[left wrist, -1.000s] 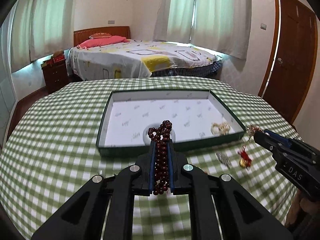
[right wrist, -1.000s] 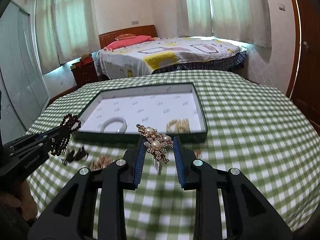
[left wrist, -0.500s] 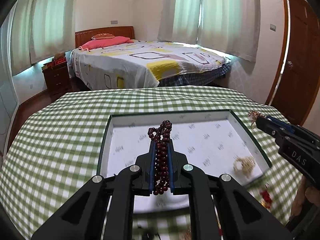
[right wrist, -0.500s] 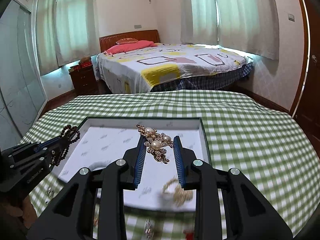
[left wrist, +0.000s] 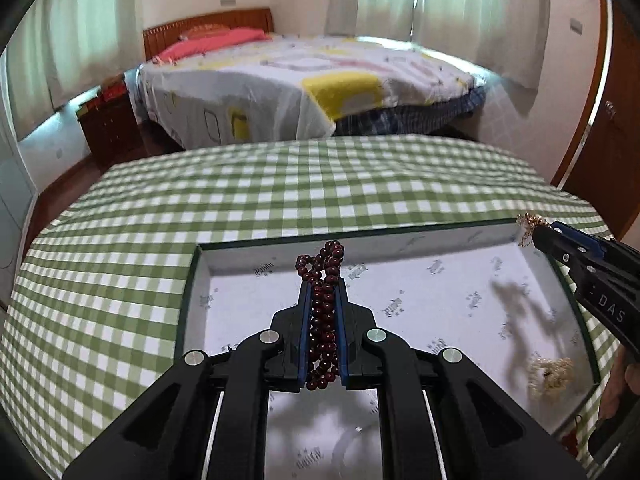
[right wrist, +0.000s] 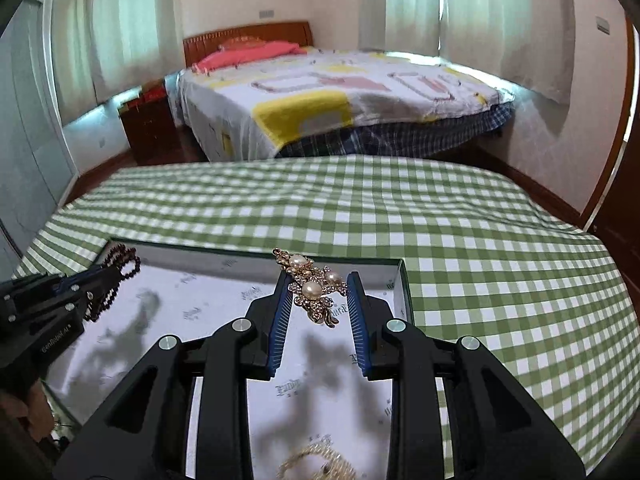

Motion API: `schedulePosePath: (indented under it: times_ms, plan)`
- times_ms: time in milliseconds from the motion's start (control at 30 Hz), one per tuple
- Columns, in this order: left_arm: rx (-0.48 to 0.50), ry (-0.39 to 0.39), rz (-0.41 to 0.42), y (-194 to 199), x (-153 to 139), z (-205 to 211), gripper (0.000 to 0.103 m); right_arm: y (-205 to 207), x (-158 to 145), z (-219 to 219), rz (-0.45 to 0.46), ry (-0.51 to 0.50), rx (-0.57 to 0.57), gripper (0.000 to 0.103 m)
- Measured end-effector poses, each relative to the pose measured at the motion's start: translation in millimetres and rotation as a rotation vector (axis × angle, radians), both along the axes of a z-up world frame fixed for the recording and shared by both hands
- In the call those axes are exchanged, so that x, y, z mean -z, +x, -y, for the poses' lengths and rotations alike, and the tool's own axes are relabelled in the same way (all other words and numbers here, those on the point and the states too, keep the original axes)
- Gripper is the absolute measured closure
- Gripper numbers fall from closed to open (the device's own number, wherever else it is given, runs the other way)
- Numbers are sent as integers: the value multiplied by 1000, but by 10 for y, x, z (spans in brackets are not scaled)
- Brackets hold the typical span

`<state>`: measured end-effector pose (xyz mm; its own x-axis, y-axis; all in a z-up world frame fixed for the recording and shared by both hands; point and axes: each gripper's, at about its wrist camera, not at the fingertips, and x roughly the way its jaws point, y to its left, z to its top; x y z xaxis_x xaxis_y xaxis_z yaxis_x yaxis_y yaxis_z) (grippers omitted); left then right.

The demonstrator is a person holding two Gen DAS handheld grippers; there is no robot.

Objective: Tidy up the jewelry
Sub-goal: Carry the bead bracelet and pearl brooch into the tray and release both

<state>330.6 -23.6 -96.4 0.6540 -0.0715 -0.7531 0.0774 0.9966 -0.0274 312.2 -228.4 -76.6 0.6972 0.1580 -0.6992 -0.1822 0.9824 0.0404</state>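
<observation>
Bed [left wrist: 304,80] beyond checked tablecloth [left wrist: 120,280], tray [left wrist: 192,280]

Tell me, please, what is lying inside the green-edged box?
Inside the box, a pale beaded bracelet lies near its right wall on printed white lining. The near part of the floor is hidden behind the left gripper.

You have the dark red bead string [left wrist: 322,312] pinched upright above the tray [left wrist: 188,304], the pearl brooch [right wrist: 314,286] above its far right corner, a pale bracelet [left wrist: 550,372] lying near its right edge.
</observation>
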Motion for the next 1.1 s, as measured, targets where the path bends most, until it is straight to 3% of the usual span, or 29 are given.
schedulePosePath:
  times_ms: [200,333,500,533,600,700,800,1100]
  plan:
    - [-3,6,-96,213,188,-30,91,269,227,64,-115,-7,12,75]
    - [-33,-30,-147,294,271,-109,91,381,308,91,-164,0,11,75]
    - [-31,-11,-153,326,314,-98,88,467,397,109,-233,27,0,75]
    - [-27,-8,-154,322,310,-87,84,472,401,104,-236,30,-3,74]
    - [-21,0,-163,333,323,-68,62,476,410,96,-241,29,-9,73]
    - [-15,1,-167,327,332,-45,49,459,406,96,-237,27,-11,59]
    - [0,9,-171,330,341,-15,40,436,393,109,-225,27,-14,57]
    - [31,10,-105,260,249,41,34,248,138,102,-101,33,-5,56]
